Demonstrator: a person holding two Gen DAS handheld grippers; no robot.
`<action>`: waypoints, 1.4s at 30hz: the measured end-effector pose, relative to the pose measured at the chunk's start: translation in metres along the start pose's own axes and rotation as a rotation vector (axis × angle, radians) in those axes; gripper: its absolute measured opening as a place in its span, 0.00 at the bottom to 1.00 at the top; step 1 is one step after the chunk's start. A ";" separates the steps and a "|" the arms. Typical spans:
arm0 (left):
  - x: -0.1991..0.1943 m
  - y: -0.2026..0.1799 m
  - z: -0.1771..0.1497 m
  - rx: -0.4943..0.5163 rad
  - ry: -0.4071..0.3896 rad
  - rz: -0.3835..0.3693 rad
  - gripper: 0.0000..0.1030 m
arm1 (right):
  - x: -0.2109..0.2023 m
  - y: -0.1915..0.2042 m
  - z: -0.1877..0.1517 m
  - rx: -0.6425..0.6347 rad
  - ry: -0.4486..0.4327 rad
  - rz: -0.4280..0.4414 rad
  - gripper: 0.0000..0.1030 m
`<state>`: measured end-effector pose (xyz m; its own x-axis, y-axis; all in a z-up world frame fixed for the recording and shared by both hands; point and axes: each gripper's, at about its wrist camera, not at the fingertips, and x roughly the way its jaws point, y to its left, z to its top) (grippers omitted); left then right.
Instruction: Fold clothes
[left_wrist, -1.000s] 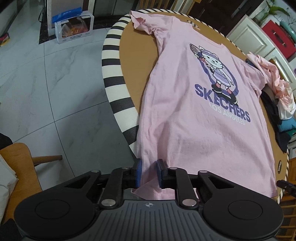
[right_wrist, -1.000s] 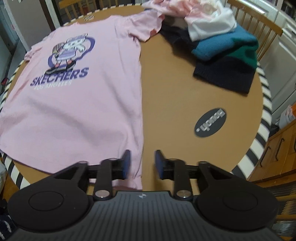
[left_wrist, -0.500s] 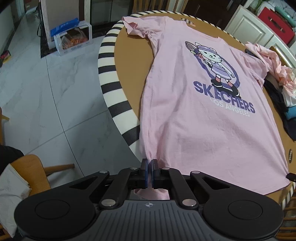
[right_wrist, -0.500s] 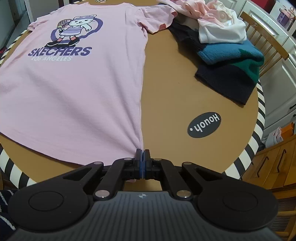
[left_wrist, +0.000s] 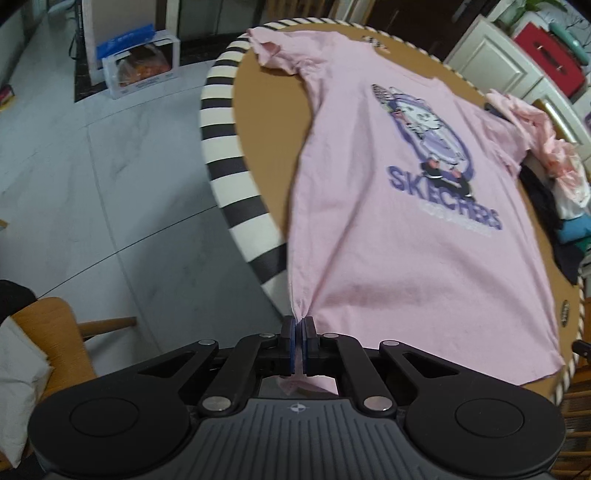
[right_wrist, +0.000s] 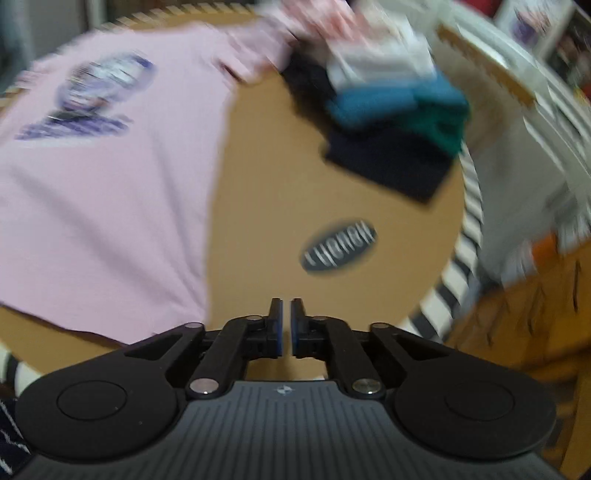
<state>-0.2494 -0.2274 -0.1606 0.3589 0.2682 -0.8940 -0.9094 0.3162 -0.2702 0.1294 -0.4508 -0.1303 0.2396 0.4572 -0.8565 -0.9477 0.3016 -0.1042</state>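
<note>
Inspector: Since the earlier frames, both tongs have closed at the hem of the pink cotton T-shirt with the purple printed logo (left_wrist: 399, 236), but only one is keeping it. Right gripper (right_wrist: 284, 325), lower centre of its blurred view, has just been reopening; a narrow gap is showing between the blue pads (right_wrist: 277, 332) with nothing in it.

Recorder: And the left?

Inspector: Left gripper (left_wrist: 298, 345) is pinching the hem corner at lower centre, its jaws fully closed on bunched cloth; creases are fanning up from it.

Recorder: Where is the shirt lying?

Inspector: Face up across the round brown table with the striped rim (left_wrist: 229, 155), filling the middle of the frame.

Recorder: Consequence?

Inspector: In my judgement the right corner is slipping free, so that grip is needing a retake before any fold.
</note>
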 end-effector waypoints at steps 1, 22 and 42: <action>0.001 -0.002 0.000 0.007 0.006 -0.012 0.05 | -0.003 0.005 -0.002 -0.045 -0.008 0.046 0.18; -0.016 0.026 -0.002 -0.125 -0.032 -0.038 0.27 | -0.004 0.015 -0.023 -0.048 0.053 0.013 0.03; 0.013 -0.016 0.009 0.128 -0.023 0.108 0.03 | 0.006 0.002 -0.022 0.052 0.095 -0.121 0.02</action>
<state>-0.2283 -0.2210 -0.1652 0.2667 0.3276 -0.9064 -0.9093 0.3972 -0.1240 0.1243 -0.4662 -0.1465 0.3278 0.3340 -0.8837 -0.9003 0.3940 -0.1850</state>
